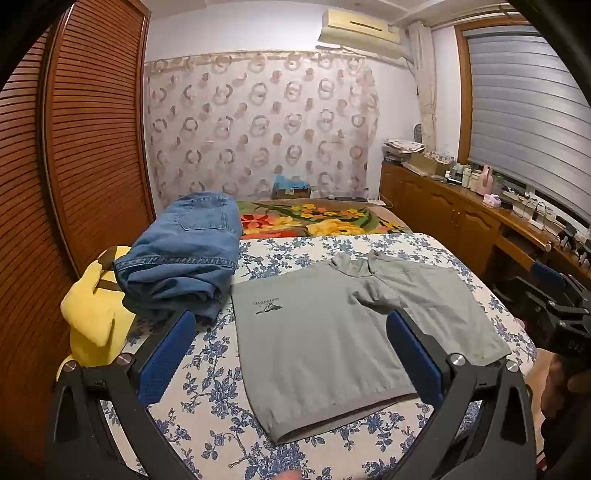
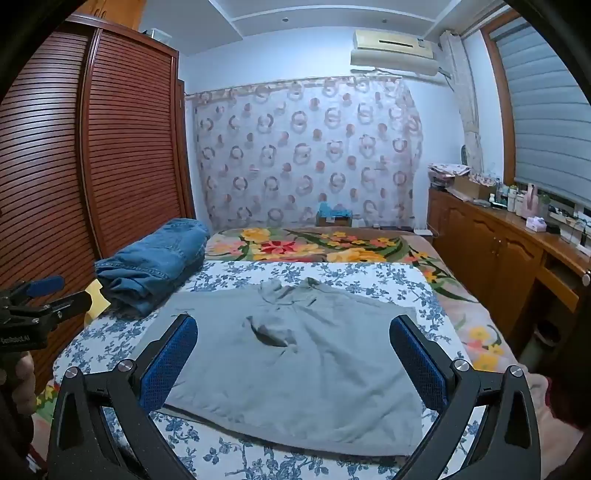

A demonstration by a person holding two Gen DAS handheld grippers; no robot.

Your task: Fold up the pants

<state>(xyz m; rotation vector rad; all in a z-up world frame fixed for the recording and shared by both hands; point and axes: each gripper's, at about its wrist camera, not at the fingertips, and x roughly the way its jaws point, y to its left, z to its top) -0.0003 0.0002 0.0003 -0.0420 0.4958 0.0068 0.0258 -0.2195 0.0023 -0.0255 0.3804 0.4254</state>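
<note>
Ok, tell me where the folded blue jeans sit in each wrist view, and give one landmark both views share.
Left wrist view: the folded blue jeans lie left of centre on the bed, beside the grey shorts.
Right wrist view: the folded blue jeans lie at mid-left, further off, near the wardrobe.
Shared landmark: the air conditioner at upper right.

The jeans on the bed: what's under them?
The folded jeans lie on the blue-flowered sheet, their left edge over a yellow cloth with a dark strap. How far that cloth reaches beneath them is hidden.
</note>
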